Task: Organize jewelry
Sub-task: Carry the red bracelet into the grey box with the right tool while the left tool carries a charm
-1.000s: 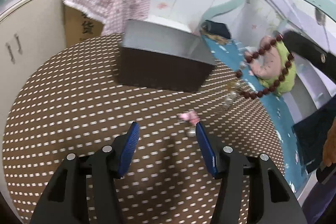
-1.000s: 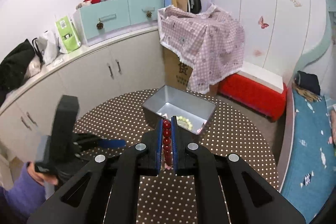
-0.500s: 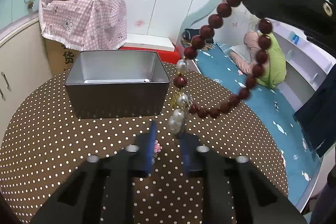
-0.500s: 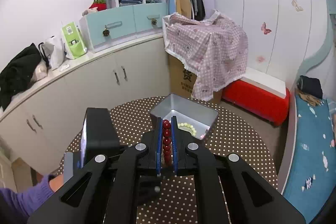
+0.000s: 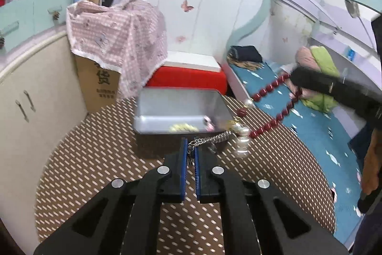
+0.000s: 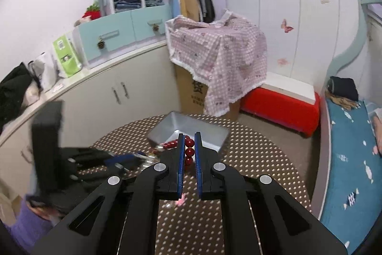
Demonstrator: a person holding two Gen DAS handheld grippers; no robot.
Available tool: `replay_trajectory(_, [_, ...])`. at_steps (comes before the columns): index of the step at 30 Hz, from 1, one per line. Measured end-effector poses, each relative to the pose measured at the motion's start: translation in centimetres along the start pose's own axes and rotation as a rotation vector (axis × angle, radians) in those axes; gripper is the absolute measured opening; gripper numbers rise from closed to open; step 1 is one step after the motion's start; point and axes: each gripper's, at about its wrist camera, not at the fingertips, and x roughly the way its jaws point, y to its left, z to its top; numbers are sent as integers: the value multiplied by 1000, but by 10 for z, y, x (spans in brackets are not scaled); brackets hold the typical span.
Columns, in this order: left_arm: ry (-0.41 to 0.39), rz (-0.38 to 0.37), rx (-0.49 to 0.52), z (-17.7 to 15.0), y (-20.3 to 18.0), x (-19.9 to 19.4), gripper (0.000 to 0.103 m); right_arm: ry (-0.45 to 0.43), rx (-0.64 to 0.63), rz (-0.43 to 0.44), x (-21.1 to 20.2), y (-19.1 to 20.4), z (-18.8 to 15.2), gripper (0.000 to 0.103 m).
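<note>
The left gripper (image 5: 189, 154) is clenched on the silver chain end and the right gripper (image 6: 189, 149) on the dark red bead bracelet (image 5: 269, 106), strung taut between them, just right of the grey metal tin (image 5: 181, 109).

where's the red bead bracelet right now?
In the left wrist view the red bead bracelet hangs in the air just right of the metal tray, strung between the right gripper, shut on its beads, and the left gripper, shut on its chain.
</note>
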Motion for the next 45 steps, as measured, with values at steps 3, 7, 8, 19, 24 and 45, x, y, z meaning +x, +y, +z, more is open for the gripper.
replay_trajectory(3, [-26, 33, -7, 23, 13, -1, 4, 0, 32, -7, 14, -10, 5, 8])
replay_trajectory(7, [-16, 38, 8, 50, 23, 18, 4, 15, 62, 9, 41, -19, 13, 8])
replay_trajectory(8, [-11, 29, 12, 52, 24, 22, 4, 27, 58, 13, 51, -19, 15, 8])
replay_trajectory(19, [84, 30, 58, 66, 23, 74, 4, 83, 52, 25, 105, -23, 24, 8])
replay_trajectory(24, [127, 31, 50, 60, 25, 89, 5, 112, 66, 25, 120, -25, 16, 8])
replay_trajectory(45, [78, 112, 19, 54, 24, 72, 71, 141, 100, 29, 120, -26, 2, 9])
